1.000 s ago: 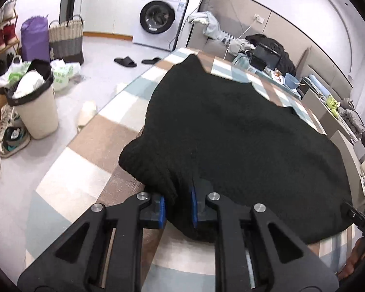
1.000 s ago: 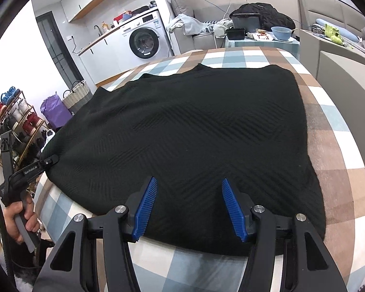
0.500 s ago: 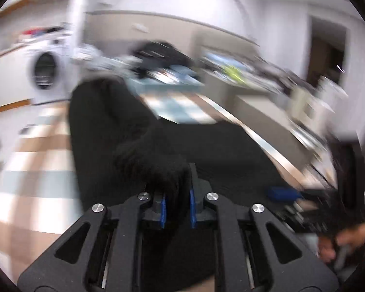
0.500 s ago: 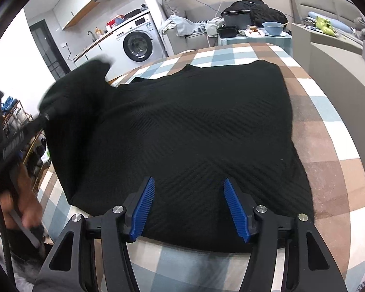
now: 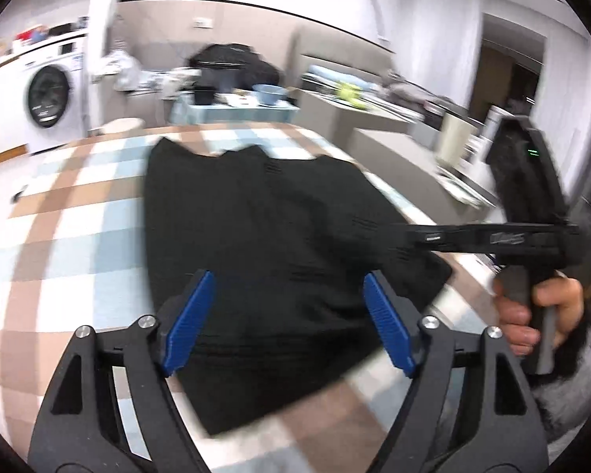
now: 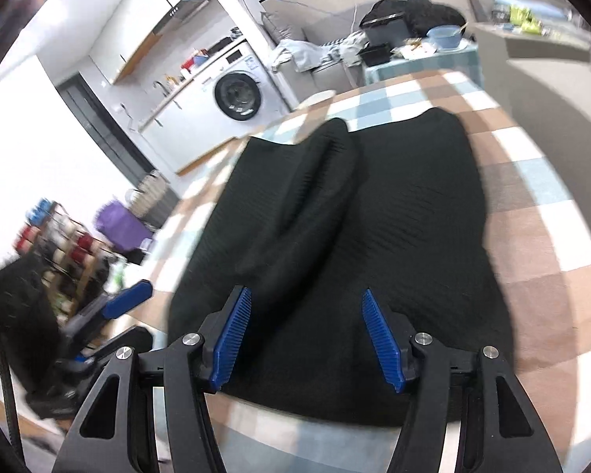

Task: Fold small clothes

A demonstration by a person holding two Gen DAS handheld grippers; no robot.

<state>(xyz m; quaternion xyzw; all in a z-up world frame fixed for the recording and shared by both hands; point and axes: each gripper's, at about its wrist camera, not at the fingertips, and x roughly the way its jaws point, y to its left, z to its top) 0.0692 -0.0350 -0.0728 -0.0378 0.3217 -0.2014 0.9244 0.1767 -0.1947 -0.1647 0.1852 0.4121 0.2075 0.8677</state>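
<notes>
A black knit garment [image 5: 279, 244] lies on the checked tablecloth [image 5: 78, 236], its left part folded over the middle in a raised ridge [image 6: 307, 197]. My left gripper [image 5: 289, 315] is open and empty, above the garment's near edge. My right gripper [image 6: 307, 335] is open and empty over the near hem; it also shows from the side in the left wrist view [image 5: 492, 238]. The left gripper's blue pad shows at the left of the right wrist view [image 6: 126, 301].
A washing machine [image 6: 236, 94] and counter stand beyond the table. A side table with a blue bowl [image 5: 270, 92] and dark clothes is at the back. A shoe rack [image 6: 59, 236] and purple bag [image 6: 118, 224] stand left on the floor. A grey sofa edge [image 6: 551, 90] runs along the right.
My left gripper carried the garment's left corner over the middle, let it go and opened. The garment now lies narrower with a folded flap. My right gripper stayed open near the hem.
</notes>
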